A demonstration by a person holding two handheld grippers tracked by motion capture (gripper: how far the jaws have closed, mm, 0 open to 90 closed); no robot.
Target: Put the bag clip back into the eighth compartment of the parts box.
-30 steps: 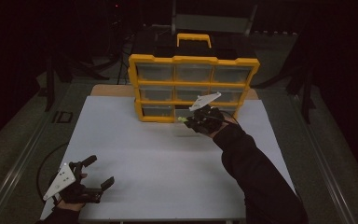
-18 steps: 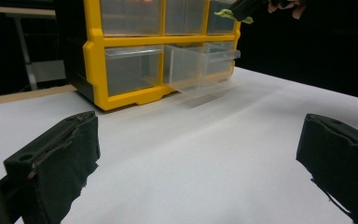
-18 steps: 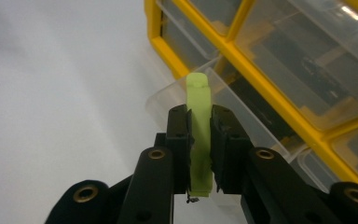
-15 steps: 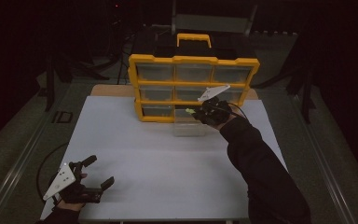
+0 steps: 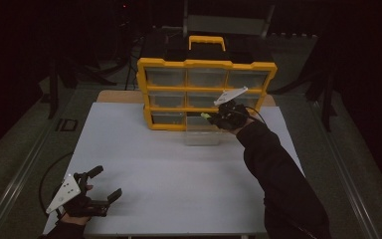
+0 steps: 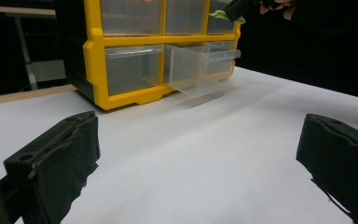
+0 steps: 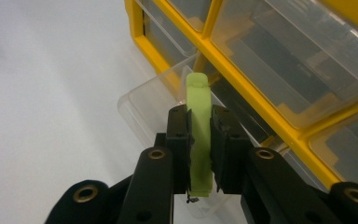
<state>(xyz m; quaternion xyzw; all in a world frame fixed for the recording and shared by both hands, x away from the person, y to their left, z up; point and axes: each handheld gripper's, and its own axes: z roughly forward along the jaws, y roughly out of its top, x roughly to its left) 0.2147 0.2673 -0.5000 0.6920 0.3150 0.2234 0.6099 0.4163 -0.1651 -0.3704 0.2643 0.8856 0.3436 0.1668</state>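
Observation:
A yellow organiser (image 5: 206, 64) with clear drawers stands at the back of the white table (image 5: 179, 174). Its bottom middle drawer (image 5: 202, 133) (image 6: 200, 65) (image 7: 144, 105) is pulled out. My right gripper (image 5: 213, 117) (image 7: 200, 135) hovers above that drawer, shut on a flat light-green piece (image 7: 199, 140) (image 5: 205, 116) that sticks out past the jaws toward the drawer. My left gripper (image 5: 107, 185) (image 6: 196, 158) rests open near the table's front left corner, nothing between its pads (image 6: 58, 158).
A black carrying case with a yellow handle (image 5: 207, 41) sits on top of the organiser. A wooden board edge (image 5: 119, 95) shows behind the white table. A chair (image 5: 224, 22) stands in the dark behind.
My right gripper has moved right and slightly up along the organiser's front with the green piece in it. The left gripper has stayed put.

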